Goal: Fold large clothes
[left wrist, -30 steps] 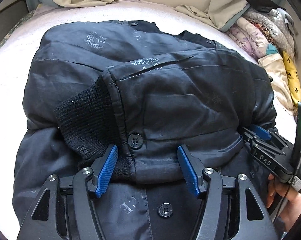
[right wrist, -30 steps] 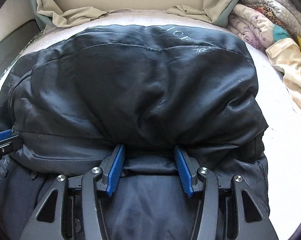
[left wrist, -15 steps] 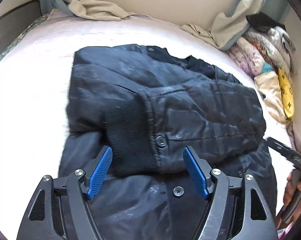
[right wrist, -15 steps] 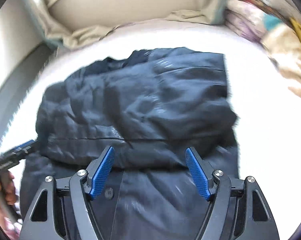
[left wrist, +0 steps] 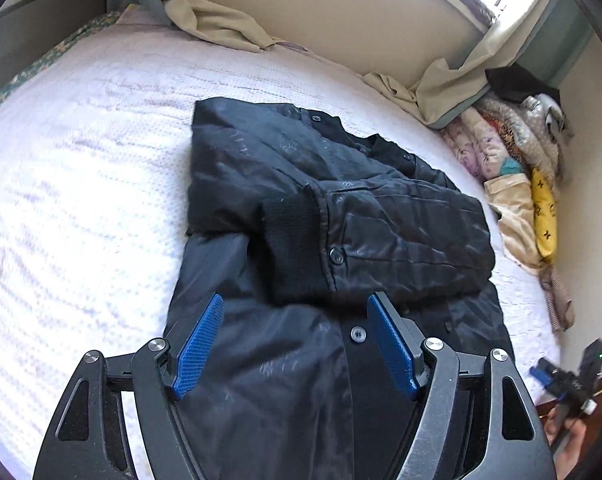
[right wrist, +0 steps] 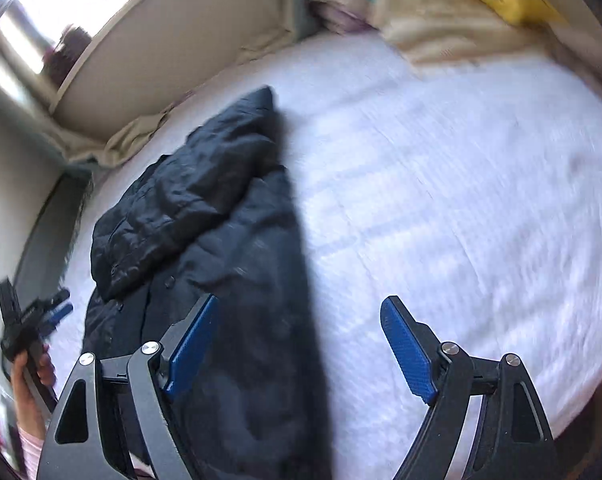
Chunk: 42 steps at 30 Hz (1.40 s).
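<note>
Left gripper (left wrist: 295, 344): jaws apart, empty, above the lower front of the black jacket (left wrist: 341, 216). Right gripper (right wrist: 299, 350): jaws apart, empty, over the jacket's right edge. Jacket lies flat on the white bedspread (left wrist: 81, 200); both sleeves folded across the chest, ribbed cuff (left wrist: 293, 252) on top. Judged roughly half done: hem-to-collar fold left

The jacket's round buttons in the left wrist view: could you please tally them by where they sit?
Sleeve, near its knit cuff: 1
Lower front, between the open left tool's fingers: 1
Collar end: 2
Total: 4
</note>
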Available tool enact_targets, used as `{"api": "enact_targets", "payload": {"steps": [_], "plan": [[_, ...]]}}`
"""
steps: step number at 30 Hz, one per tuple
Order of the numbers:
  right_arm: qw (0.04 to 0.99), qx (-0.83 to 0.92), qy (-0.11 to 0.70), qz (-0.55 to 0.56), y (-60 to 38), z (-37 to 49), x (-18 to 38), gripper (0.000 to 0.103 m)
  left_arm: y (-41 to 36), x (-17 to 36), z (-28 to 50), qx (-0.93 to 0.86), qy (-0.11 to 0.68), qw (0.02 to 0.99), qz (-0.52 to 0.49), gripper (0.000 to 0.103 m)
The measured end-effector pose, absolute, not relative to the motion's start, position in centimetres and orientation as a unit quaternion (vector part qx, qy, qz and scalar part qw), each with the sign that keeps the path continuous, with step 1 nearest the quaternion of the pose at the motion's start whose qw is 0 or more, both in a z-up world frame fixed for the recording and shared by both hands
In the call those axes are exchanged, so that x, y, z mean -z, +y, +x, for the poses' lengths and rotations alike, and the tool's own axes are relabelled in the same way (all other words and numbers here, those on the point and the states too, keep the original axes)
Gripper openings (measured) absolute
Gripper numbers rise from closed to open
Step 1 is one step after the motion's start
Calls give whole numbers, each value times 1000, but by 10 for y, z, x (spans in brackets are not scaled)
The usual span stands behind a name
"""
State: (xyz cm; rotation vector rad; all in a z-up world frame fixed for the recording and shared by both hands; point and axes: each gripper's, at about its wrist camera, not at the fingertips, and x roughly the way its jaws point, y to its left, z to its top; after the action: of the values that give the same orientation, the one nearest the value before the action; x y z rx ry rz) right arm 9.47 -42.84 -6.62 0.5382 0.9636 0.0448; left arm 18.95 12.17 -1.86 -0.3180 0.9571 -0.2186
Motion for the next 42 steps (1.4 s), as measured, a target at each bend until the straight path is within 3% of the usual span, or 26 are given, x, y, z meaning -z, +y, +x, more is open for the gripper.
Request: {"api": "enact_targets", "payload": {"steps": [11,21,30,34,40,42], "plan": [[764,-109,530,352,-428,86,115,82,169,47,119,92,503,832,-215,78],[746,-166,543,347,-413,78,129,83,186,98,85,125,563,760,-299,78],[702,-234,554,382,-402,77,142,83,185,114,74,161,553,729,-370,78],[700,-246,554,377,-396,77,141,83,176,114,66,166,554,737,-350,67],[670,-271,579,376,-385,80,149,51,168,118,59,179,558,731,-349,49],[671,-271,588,362,-382,79,151,35,171,122,60,177,559,726,-360,36]]}}
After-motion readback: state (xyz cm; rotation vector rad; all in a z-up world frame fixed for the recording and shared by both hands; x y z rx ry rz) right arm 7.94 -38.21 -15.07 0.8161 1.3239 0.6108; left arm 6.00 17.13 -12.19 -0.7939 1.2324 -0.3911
